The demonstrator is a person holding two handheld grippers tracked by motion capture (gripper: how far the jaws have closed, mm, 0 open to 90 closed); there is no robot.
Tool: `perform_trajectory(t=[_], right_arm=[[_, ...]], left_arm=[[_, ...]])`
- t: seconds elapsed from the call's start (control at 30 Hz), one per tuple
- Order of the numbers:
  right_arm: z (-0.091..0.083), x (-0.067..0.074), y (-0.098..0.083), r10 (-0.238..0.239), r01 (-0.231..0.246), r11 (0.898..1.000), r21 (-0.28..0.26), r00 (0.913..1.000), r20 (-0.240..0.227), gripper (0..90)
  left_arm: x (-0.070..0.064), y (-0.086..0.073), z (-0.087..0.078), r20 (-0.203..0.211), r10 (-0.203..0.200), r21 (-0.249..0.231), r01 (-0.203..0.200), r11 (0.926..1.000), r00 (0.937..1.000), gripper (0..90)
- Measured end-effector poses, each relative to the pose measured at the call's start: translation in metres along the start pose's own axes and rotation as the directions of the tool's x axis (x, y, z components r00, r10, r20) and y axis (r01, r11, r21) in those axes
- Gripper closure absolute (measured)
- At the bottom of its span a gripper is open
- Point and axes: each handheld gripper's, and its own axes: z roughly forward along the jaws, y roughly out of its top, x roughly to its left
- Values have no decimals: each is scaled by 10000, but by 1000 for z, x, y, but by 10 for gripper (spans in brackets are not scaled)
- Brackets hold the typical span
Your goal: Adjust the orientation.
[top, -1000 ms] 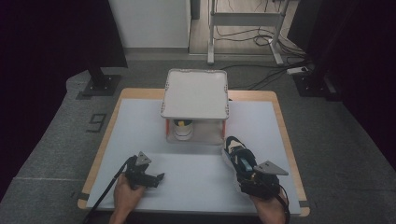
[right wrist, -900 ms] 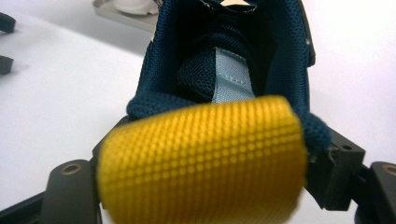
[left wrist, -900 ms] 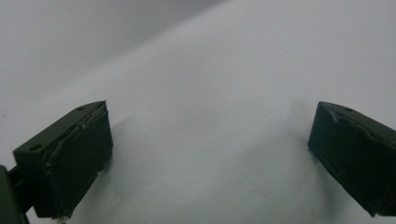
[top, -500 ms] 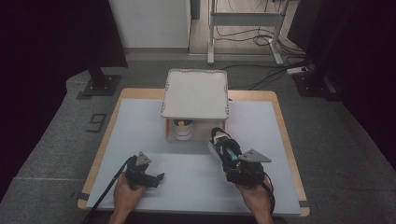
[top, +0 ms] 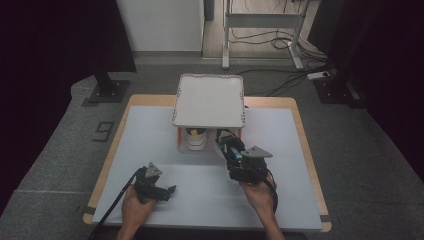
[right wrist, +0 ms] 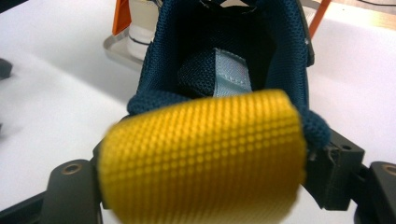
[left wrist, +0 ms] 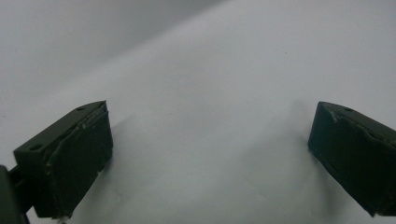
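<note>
Mesh and padding make up most of what we hold: the right gripper (right wrist: 205, 186) is clamped on the heel of a dark blue shoe (right wrist: 224, 60), its jaws pinching the collar just behind a broad yellow pull tab (right wrist: 201, 158) that looks woven and springy. We judge the shoe light and soft in the upper, stiffer in the sole, so the heel collar is a fair place to take it, though it may sag or swing from there. Inside we see a pale blue label on the tongue. The left gripper (top: 152, 186) rests low on the white table (top: 150, 135) with its jaws wide apart and nothing between them. Farther off, the shoe's toe points at a white shelf (top: 209, 100) with orange legs, with a white and yellow item (top: 196, 137) beneath it.
</note>
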Motion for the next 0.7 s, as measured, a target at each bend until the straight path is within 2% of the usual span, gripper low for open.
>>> perform_trajectory(t=[0.2, 0.37, 0.57, 0.7], right_arm=[[20, 1, 8, 140, -141, 9999, 42, 9997, 188, 237], [30, 0, 14, 245, -246, 9997, 42, 9993, 279, 236], [45, 1, 22, 266, -271, 9996, 96, 9981, 559, 236], [58, -1, 25, 444, -454, 9989, 120, 9963, 732, 236]], left_arm=[[0, 0, 0, 3, -1, -3, 1, 10000, 10000, 0], [0, 0, 0, -5, -11, -13, 11, 10000, 10000, 0], [0, 0, 0, -19, -9, -16, 9, 10000, 10000, 0], [0, 0, 0, -12, -2, -17, 2, 10000, 10000, 0]])
